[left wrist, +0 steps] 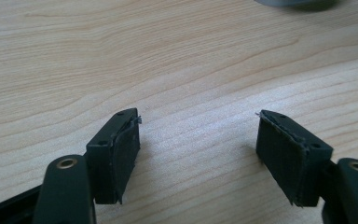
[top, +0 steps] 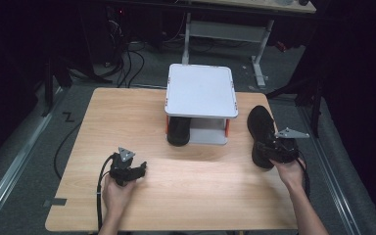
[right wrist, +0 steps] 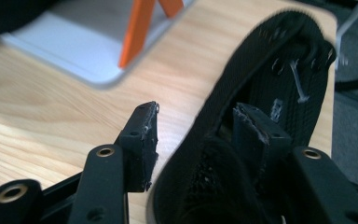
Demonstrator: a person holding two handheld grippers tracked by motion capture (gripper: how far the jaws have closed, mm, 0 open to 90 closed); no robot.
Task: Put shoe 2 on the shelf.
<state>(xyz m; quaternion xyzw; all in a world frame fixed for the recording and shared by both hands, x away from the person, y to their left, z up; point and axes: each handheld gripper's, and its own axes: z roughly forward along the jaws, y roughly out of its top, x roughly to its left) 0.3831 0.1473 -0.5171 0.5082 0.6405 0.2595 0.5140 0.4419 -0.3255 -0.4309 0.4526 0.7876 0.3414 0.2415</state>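
Observation:
A black shoe [top: 260,129] lies on the right side of the wooden table [top: 127,112], toe pointing away. My right gripper [top: 274,147] is at its heel end. In the right gripper view this gripper [right wrist: 198,126] straddles the shoe's [right wrist: 279,60] side wall: one jaw is inside the opening, the other outside over the wood with a small gap to the fabric. My left gripper [top: 139,169] rests low over bare table at the front left. Its jaws [left wrist: 198,140] stand wide apart with nothing between them.
A white two-level shelf [top: 200,90] with orange legs [right wrist: 137,32] stands at the back middle of the table. A second black shoe [top: 178,132] sits under it on its lower level. Bare wood lies between the two hands. Cables and a desk frame are on the floor beyond.

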